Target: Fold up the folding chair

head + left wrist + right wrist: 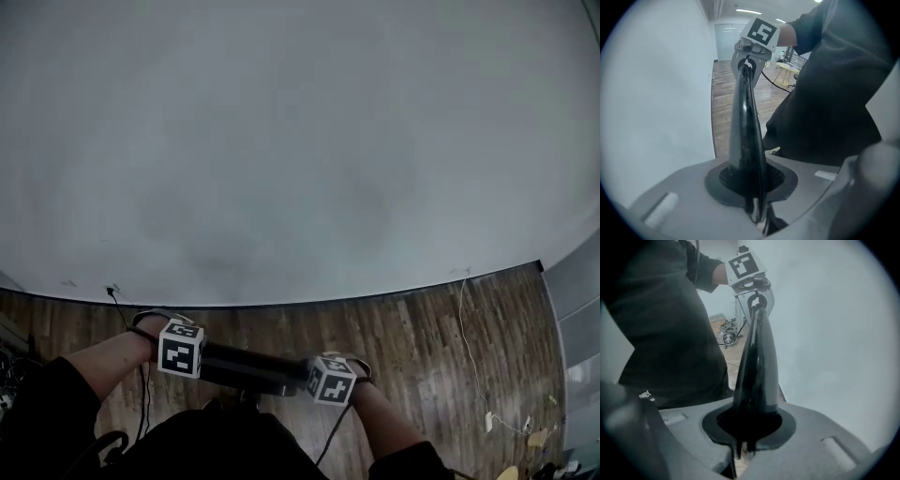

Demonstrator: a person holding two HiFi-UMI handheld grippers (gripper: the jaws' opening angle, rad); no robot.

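Observation:
The folding chair (246, 366) shows in the head view as a dark, flat bar held level between my two grippers, close to my body. My left gripper (187, 354) is shut on its left end and my right gripper (323, 380) on its right end. In the left gripper view the chair's thin black edge (747, 136) runs from my left gripper (751, 190) up to the right gripper (752, 47). In the right gripper view the same edge (757, 366) runs from my right gripper (747, 425) to the left gripper (752, 284). The rest of the chair is hidden below my arms.
A plain white wall (300, 141) fills the view ahead and meets the wooden floor (422, 328) just in front of me. A white cable (469, 347) trails over the floor at the right. A black cable (117, 305) and dark gear lie at the left.

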